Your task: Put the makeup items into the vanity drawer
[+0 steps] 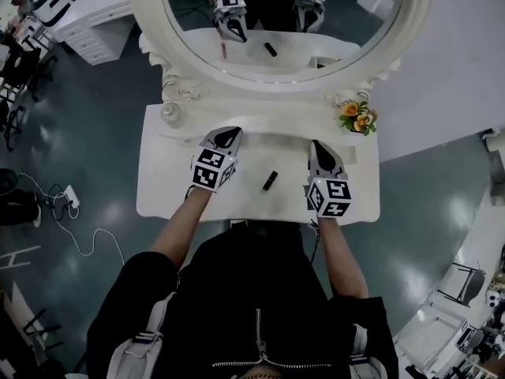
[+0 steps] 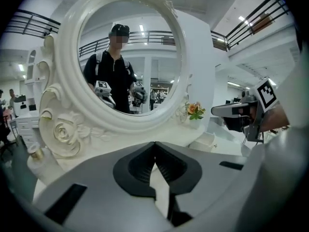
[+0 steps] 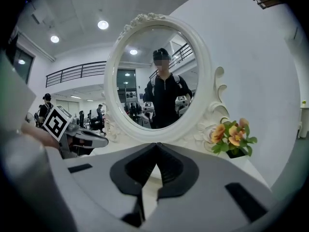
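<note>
A small dark makeup tube (image 1: 271, 180) lies on the white vanity top (image 1: 166, 188), between my two grippers and nearer the front edge. My left gripper (image 1: 229, 135) is over the left-middle of the top, shut and empty, pointing at the mirror; its jaws meet tip to tip (image 2: 154, 143). To the tube's right, my right gripper (image 1: 317, 146) is also shut with nothing in it, its jaws closed (image 3: 155, 144). Each gripper view shows the other gripper off to one side. I cannot make out the drawer.
A large oval mirror (image 1: 150, 30) in a carved white frame stands at the back of the vanity. A pot of orange flowers (image 1: 359, 117) is at the back right, a small gold-lidded jar (image 1: 172, 113) at the back left. Grey floor and cables surround the vanity.
</note>
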Tool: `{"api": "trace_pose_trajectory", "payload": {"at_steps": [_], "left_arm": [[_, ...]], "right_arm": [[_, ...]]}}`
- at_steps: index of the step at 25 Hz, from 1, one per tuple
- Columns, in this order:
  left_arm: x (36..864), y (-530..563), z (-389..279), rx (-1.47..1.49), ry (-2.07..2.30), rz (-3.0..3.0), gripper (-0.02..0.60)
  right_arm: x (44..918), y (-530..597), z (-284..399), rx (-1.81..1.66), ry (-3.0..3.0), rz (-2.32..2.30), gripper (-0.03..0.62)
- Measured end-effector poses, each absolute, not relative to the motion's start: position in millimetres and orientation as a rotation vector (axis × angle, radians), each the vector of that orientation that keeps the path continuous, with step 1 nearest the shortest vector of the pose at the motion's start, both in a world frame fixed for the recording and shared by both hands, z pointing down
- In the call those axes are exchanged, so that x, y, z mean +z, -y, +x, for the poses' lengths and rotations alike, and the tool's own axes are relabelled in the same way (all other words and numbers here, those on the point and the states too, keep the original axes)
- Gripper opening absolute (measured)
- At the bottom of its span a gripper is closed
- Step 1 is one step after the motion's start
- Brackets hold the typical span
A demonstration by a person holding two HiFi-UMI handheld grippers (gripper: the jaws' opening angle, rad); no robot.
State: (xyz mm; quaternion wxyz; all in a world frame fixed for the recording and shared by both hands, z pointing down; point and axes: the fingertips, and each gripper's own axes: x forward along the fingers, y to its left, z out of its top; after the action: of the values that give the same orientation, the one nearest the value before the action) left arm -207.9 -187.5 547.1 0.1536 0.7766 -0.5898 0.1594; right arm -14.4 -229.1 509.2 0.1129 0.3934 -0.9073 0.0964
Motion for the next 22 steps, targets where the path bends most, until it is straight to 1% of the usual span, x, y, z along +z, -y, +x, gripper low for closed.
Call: {"api": "trace_pose_trajectory", "payload": {"at_steps": [7,17,18,19,20,22], "left_arm": [[566.0,156.3,-235.4,0.449,1.714,2.117,0.021],[643.1,94.5,-264.9,0.576,1.709,1.847,0.025],[649.1,89.1,-267.3,0.583,1.706,1.829,0.035],[654.4,85.1,-268.6,0.587,1.698,1.816,0.119],[658.8,82.0,-269.3,0.591,1.689,1.806,0.189],[665.8,77.6,-270.3,0.604,1.677,1.790,0.217]], "right_arm": [[514.7,220.5,-46.9,0.283,2.681,1.059,0.006],[564.0,192.8,-55.3,0.391,2.617,0.970,0.006],[566.7,190.2,-55.8,0.394,2.614,0.962,0.006],[568.5,188.3,-56.1,0.395,2.612,0.957,0.006],[569.6,187.0,-56.2,0.398,2.611,0.954,0.006],[570.2,185.3,-56.2,0.401,2.609,0.953,0.006]]}}
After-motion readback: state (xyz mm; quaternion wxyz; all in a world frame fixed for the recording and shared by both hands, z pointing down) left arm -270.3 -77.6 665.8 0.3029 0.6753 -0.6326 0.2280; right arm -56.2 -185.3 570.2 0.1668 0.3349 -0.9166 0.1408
